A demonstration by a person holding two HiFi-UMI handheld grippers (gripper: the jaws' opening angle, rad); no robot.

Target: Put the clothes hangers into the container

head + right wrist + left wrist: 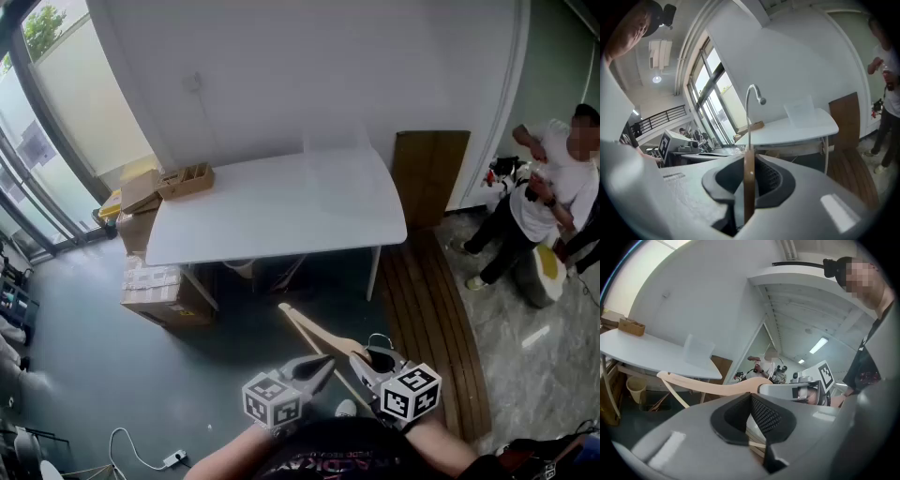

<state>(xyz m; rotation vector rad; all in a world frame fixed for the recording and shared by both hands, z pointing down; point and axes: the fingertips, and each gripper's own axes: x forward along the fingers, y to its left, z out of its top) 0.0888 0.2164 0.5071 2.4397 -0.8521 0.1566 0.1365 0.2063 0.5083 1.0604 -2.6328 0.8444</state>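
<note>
A wooden clothes hanger (314,333) with a metal hook (751,101) hangs low in front of me, above the dark floor. My right gripper (370,361) is shut on its wooden neck (749,178), which stands upright between the pads. My left gripper (323,366) sits just left of it, jaws together at the tips, close to the hanger's lower bar; I cannot tell whether it touches the bar. In the left gripper view the hanger's arm (708,385) curves across beyond the jaws. A clear container (698,350) stands on the white table (281,206) near the wall.
A small wooden box (186,180) sits on the table's left end. Cardboard boxes (155,286) are stacked by the left legs. A brown board (429,173) leans on the wall at right. A person (548,202) stands at far right, beyond a wooden plank strip (441,319).
</note>
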